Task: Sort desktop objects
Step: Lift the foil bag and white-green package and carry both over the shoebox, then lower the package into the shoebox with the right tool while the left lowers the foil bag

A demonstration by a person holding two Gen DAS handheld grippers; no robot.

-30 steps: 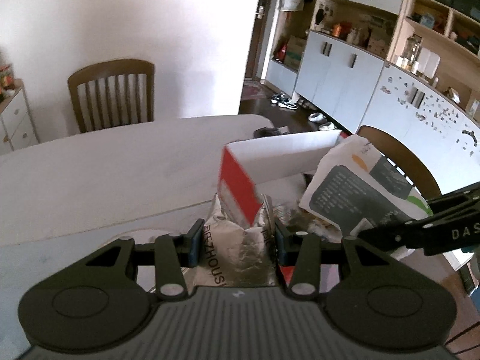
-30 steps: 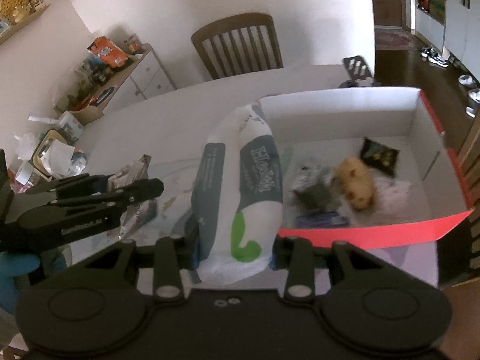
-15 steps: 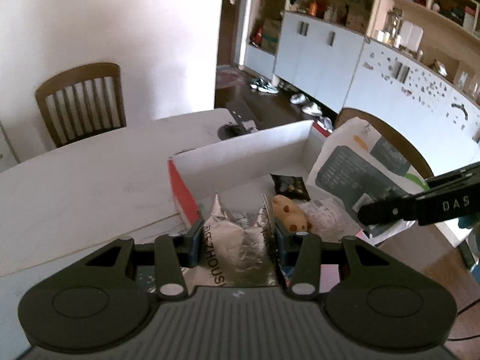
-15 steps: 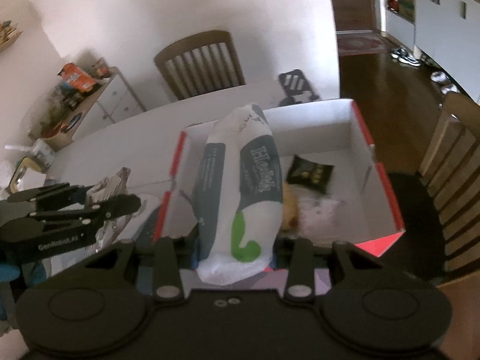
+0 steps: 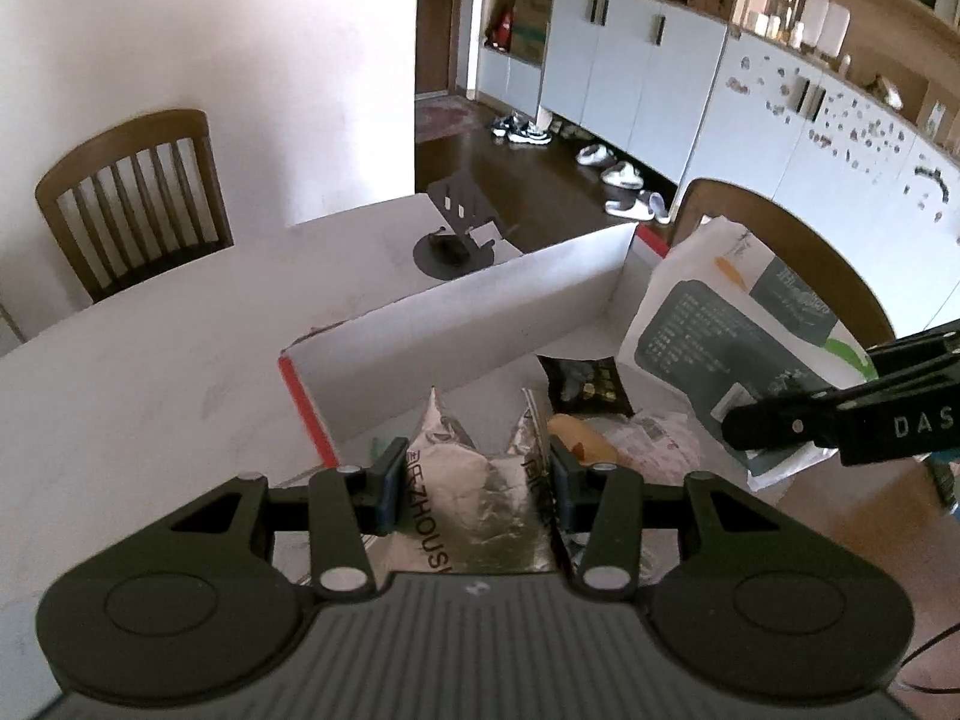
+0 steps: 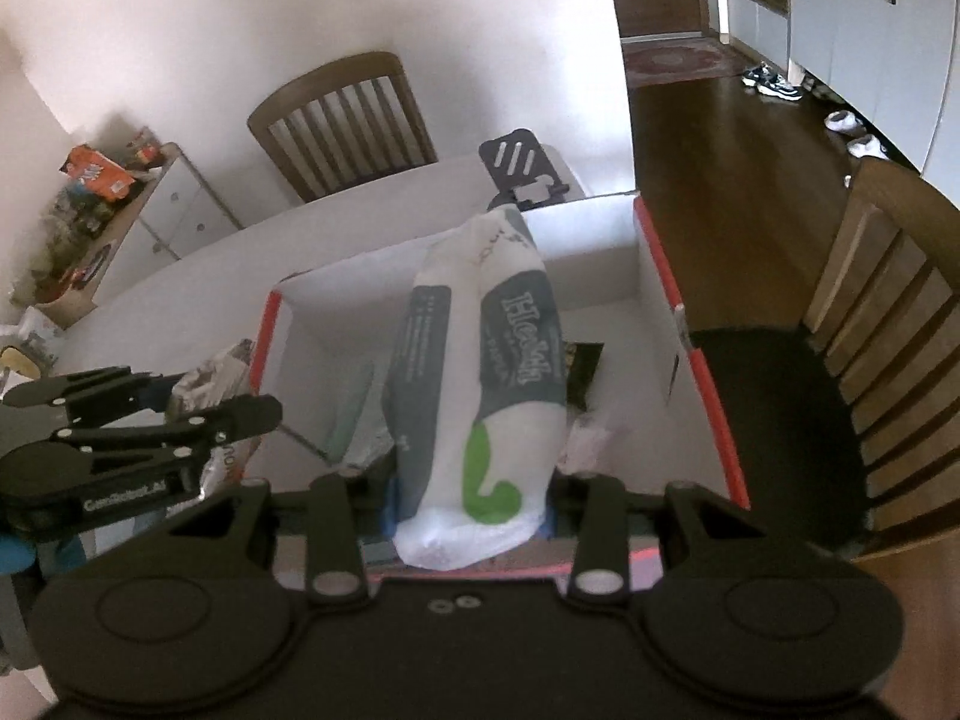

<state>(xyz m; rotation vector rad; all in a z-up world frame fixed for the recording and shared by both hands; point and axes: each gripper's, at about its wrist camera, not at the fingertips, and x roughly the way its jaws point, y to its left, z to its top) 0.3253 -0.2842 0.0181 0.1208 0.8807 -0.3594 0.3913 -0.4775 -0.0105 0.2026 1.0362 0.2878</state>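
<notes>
Both of our grippers have travelled over the red-edged cardboard box (image 5: 480, 312) since a second ago: the silver foil packet (image 5: 474, 498) that hung short of its corner now hangs above the box's near end, and the white-and-grey pouch (image 6: 480, 372) that sat beside the box now stretches over its middle.

Our left gripper (image 5: 474, 483) is clenched on the silver foil packet, pads pressing its crumpled sides. Our right gripper (image 6: 471, 507) grasps the white-and-grey pouch by its lower end, so the pouch juts forward over the box floor. In the left wrist view the same pouch shows at the right, above the box's far corner.

Inside the box we see a small black snack packet (image 5: 585, 384), a tan bun-like item (image 5: 582, 441) and some clear wrapping (image 5: 654, 441). A black phone stand (image 5: 459, 222) sits on the white table (image 5: 150, 396) beyond the box, and wooden chairs (image 5: 129, 192) stand around.

We judge the step in hand to be carrying both items into the box for dropping. The next move calls for lowering each below the rim and loosening the jaws over bare floor, keeping the long pouch clear of the far wall and of the left gripper's packet.
</notes>
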